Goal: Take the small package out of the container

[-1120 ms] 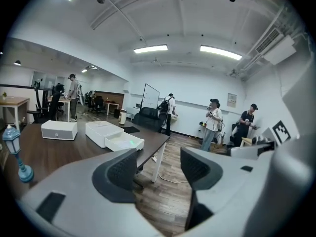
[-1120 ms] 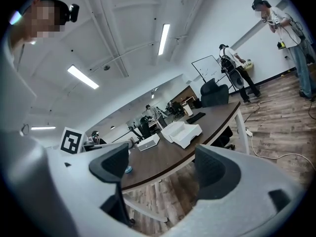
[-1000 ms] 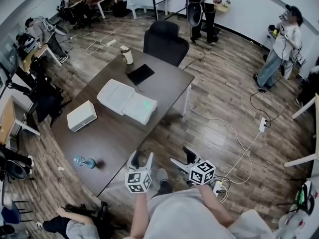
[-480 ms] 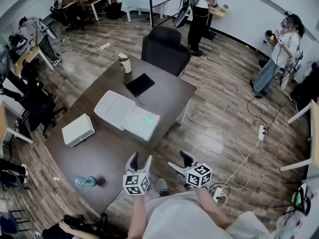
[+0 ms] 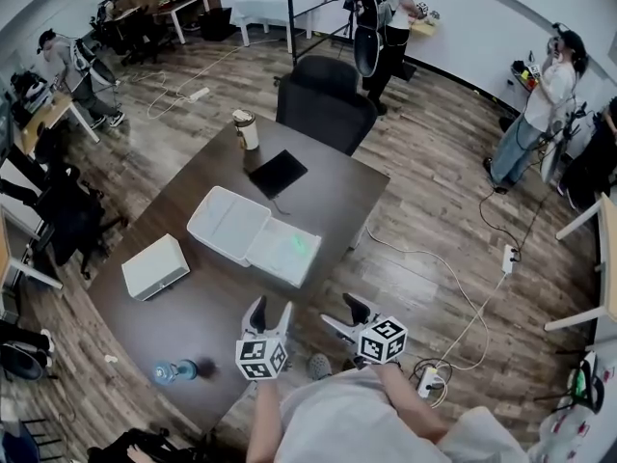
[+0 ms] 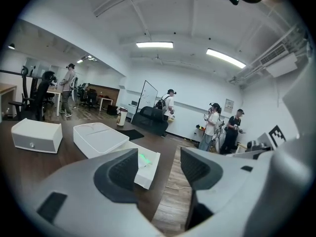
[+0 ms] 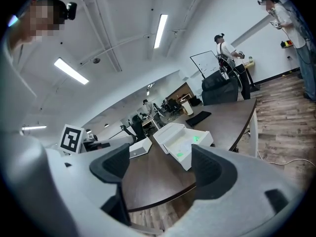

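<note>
Dark, smooth wood-grain table [image 5: 207, 307] fills the head view, and on it the white container [image 5: 227, 222] lies open, a rigid plastic shell with rounded corners and its two halves folded flat side by side. A matte black pad [image 5: 278, 173] lies beyond the container, and a boxy white unit [image 5: 154, 266] sits to its left. The left gripper [image 5: 271, 308] and right gripper [image 5: 342, 314] hover short of the container at the table's near edge. In the left gripper view the padded jaws stand wide with nothing between them, and the container's nearer half shows a small green patch [image 6: 143, 158], probably the small package, though it is too blurred to be sure. The right gripper view shows equally wide, empty jaws, with the container ahead, shallow-walled and glossy inside. The approach looks barely begun. It would go best with both grippers kept low and wide open. One should steady the light shell, which may slide on the slick tabletop, while the other pinches the package by its edges.
</note>
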Action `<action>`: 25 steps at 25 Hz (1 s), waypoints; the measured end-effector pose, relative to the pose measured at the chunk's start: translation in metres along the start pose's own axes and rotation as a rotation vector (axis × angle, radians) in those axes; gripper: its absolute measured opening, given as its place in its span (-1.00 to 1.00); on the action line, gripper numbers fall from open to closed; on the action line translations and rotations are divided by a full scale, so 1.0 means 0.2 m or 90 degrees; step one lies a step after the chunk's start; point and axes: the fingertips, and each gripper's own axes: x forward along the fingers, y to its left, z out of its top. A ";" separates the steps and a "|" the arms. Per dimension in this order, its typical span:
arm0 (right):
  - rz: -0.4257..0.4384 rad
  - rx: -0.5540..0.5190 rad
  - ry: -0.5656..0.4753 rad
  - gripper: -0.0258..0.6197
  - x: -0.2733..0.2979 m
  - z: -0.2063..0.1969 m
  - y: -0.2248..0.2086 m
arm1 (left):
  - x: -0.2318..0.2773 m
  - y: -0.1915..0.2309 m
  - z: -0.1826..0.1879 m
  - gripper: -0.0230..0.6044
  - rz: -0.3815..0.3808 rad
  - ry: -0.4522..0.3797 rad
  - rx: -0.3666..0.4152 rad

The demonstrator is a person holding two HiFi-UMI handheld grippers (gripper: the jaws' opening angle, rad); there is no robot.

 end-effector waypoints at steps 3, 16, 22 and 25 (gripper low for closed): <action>-0.005 0.005 0.001 0.29 0.03 0.00 -0.02 | 0.01 0.03 -0.03 -0.11 -0.001 0.006 -0.007; 0.022 0.043 0.049 0.27 0.23 -0.08 -0.14 | 0.05 0.19 -0.16 -0.11 0.064 0.034 -0.045; 0.076 0.033 0.067 0.22 0.41 0.07 -0.19 | 0.18 0.29 -0.03 -0.11 0.097 0.033 -0.038; 0.097 0.025 0.069 0.22 0.47 0.16 -0.25 | 0.30 0.31 0.02 -0.11 0.093 0.041 -0.016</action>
